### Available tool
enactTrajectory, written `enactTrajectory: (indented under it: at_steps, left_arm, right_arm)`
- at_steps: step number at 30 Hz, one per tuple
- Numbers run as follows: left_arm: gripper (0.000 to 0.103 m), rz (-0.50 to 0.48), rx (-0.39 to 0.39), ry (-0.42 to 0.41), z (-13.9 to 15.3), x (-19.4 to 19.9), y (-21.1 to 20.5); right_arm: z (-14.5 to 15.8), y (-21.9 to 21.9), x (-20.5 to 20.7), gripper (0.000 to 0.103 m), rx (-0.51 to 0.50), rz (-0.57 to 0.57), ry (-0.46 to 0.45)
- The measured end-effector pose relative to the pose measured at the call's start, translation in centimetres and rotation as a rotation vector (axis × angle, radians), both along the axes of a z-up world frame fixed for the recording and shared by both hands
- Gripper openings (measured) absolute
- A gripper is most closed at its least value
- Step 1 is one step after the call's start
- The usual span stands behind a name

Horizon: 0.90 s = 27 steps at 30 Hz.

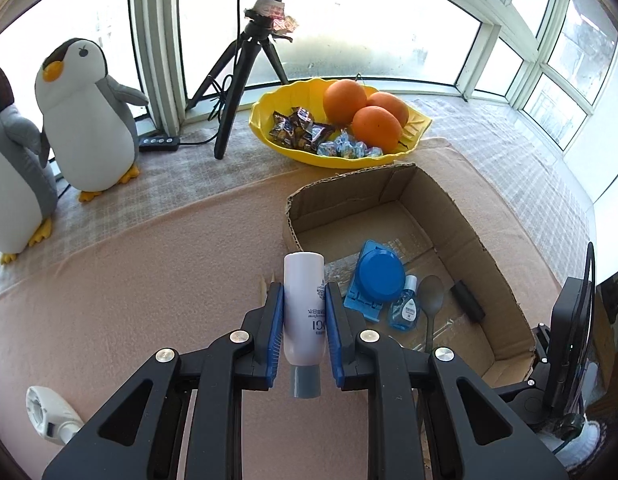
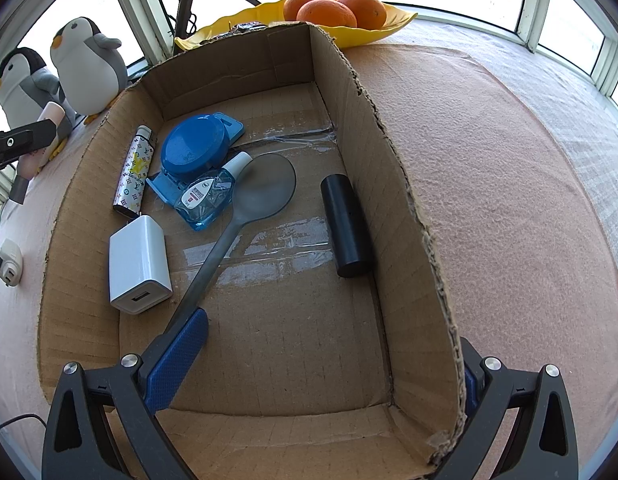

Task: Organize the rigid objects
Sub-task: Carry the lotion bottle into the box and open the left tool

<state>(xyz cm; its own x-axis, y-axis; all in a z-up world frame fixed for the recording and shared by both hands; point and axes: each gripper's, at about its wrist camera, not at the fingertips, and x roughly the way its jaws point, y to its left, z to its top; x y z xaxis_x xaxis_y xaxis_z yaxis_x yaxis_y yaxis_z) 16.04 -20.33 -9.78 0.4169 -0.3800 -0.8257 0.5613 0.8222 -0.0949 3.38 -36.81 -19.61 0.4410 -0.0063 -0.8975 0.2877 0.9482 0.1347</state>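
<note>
My left gripper (image 1: 303, 286) is shut on a white bottle (image 1: 303, 304) with a grey cap, held above the pink cloth just left of the cardboard box (image 1: 461, 220). From the right wrist view the same bottle (image 2: 39, 148) shows at the far left. My right gripper (image 2: 333, 332) stands open, its left finger (image 2: 177, 356) inside the box (image 2: 409, 184) by the spoon's handle, its right finger mostly hidden outside the wall. In the box lie a grey spoon (image 2: 265, 184), a blue round case (image 2: 193, 148), a small blue bottle (image 2: 207, 196), a black cylinder (image 2: 347, 224), a patterned lighter (image 2: 135, 172) and a white charger (image 2: 139, 264).
A yellow bowl (image 1: 265, 120) with oranges and sweets stands behind the box. Two plush penguins (image 1: 89, 120) and a black tripod (image 1: 233, 96) are at the back left by the window. A small white device (image 1: 49, 416) lies on the cloth at the near left.
</note>
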Motion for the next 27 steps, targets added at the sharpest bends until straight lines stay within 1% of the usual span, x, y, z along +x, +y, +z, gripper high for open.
enactTrajectory:
  at_steps: [10,19,27]
  left_arm:
    - [0.018,-0.08,0.008,0.012,-0.3,-1.2,-4.3]
    - [0.018,-0.092,0.021,0.035,-1.3,-1.2,-6.2]
    - [0.019,-0.083,0.022,0.041,-1.5,-0.9,-6.5]
  right_arm:
    - [0.0,0.0,0.0,0.102,0.0,0.0,0.0]
    - [0.0,0.0,0.0,0.102,0.0,0.0,0.0]
    - [0.0,0.0,0.0,0.102,0.0,-0.001,0.0]
